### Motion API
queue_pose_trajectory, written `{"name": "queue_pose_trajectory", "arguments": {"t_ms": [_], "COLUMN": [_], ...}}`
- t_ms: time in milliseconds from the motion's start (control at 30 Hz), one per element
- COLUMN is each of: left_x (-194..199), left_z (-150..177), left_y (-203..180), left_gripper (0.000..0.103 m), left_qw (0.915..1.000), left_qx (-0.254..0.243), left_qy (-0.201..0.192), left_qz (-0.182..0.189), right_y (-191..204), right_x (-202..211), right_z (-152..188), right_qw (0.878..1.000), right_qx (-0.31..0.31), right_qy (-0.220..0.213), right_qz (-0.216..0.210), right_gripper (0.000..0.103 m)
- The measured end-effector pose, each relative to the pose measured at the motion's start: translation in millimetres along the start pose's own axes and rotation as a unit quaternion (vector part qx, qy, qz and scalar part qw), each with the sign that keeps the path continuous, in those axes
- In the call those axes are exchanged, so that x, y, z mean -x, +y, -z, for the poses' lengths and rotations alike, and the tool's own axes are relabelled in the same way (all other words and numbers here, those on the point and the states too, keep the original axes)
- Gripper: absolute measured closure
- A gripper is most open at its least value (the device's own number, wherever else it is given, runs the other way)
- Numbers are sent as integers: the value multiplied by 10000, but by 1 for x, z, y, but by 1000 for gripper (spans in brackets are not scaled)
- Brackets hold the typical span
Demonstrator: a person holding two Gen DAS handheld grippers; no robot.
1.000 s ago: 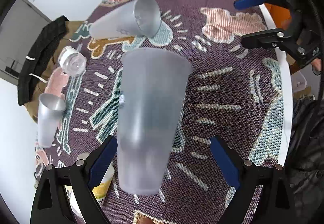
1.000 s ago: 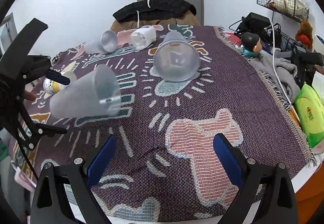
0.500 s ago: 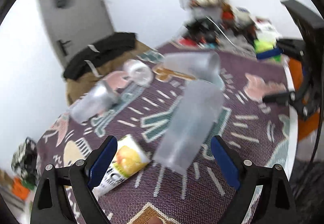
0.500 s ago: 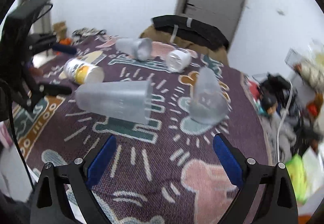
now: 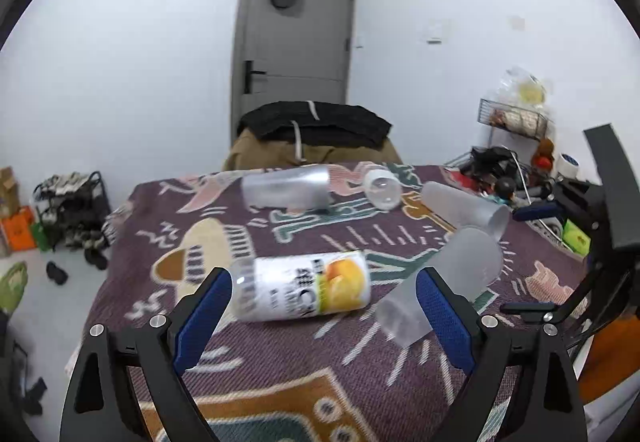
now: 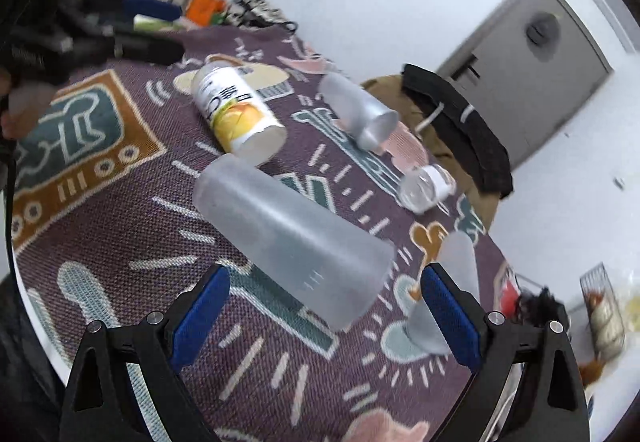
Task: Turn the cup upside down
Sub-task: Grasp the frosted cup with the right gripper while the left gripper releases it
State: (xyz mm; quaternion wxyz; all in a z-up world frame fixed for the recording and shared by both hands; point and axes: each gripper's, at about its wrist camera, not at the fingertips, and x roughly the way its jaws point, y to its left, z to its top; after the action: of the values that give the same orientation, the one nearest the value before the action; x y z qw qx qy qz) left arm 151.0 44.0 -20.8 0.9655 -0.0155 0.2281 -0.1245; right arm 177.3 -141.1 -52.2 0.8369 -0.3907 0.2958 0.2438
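Note:
A large frosted plastic cup lies on its side on the patterned cloth; in the left wrist view it lies at the right, partly behind my right finger. My left gripper is open and empty, in front of a printed orange-label cup lying on its side. My right gripper is open and empty, just before the frosted cup. The other gripper shows at the right edge and at the upper left.
More cups lie on their sides: a silver-frosted one, a small clear one and another frosted one. The table drops off at the left. A chair with dark clothes stands behind it, clutter at the right.
Both grippers have swung round, so the views have turned. The frosted cup, standing before my left gripper a second ago, now lies on its side. The orange-label cup has come between my left fingers.

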Motion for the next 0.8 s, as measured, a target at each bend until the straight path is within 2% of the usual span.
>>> {"name": "queue_pose_trajectory", "arguments": {"t_ms": [100, 200, 500, 733, 800], "left_x": [14, 27, 55, 64, 66], "left_z": [8, 17, 37, 46, 48], "left_y": [10, 19, 50, 68, 74], "left_gripper": [9, 0, 0, 0, 0], "left_qw": [9998, 9996, 9973, 9956, 9946], "left_qx": [125, 199, 642, 855, 959], "left_qy": [-76, -101, -209, -243, -276], "left_qz": [-136, -170, -289, -300, -288], "right_y": [12, 23, 55, 60, 58], "right_x": [-10, -19, -52, -77, -82], "right_z": [-9, -19, -42, -50, -49], "right_qw": [9990, 9968, 9835, 9727, 9702], "right_qx": [441, 773, 1689, 2104, 2174], "right_qy": [91, 180, 579, 941, 1040], "right_qz": [-40, -127, -276, -258, -245], "right_gripper": [6, 6, 6, 7, 10]}}
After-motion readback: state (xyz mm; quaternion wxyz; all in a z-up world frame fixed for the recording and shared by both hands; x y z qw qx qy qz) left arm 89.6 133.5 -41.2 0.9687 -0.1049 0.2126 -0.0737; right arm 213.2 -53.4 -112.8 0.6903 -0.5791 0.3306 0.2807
